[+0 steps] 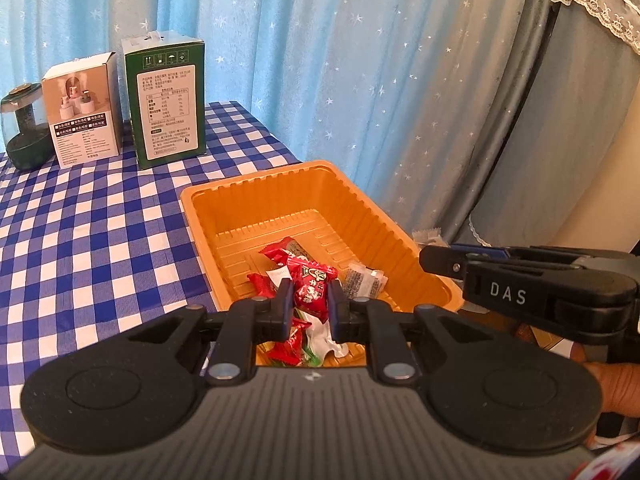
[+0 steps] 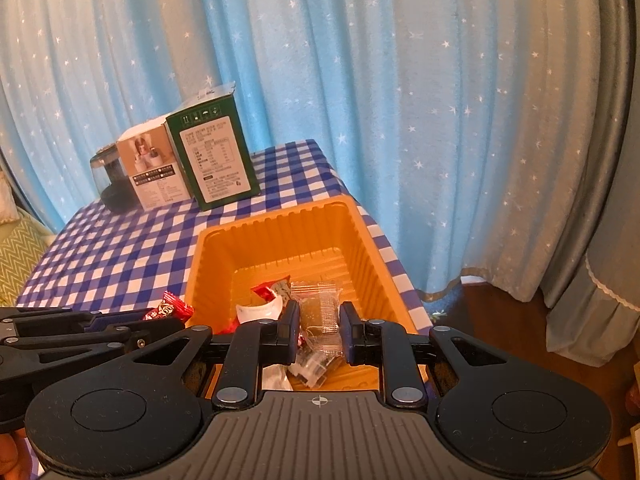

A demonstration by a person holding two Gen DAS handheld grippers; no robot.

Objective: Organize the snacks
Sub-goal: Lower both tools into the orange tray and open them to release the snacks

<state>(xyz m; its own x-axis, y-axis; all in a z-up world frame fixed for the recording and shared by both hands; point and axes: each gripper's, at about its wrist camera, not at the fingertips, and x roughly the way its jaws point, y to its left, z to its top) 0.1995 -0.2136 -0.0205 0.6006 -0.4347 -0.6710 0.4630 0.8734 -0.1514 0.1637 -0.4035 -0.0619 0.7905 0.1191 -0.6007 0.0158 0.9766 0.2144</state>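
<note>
While both grippers hang over the orange tray (image 1: 320,184), the left gripper (image 1: 308,300) pinches a red candy (image 1: 310,294) and the right gripper (image 2: 320,322) a clear packet (image 2: 322,320). Each looks feather-light, crinkly and slippery, so gripping mid-body rather than by the twisted ends seems safest.

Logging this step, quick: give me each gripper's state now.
Left gripper: shut on a red foil-wrapped candy.
Right gripper: shut on a clear plastic snack packet.
</note>
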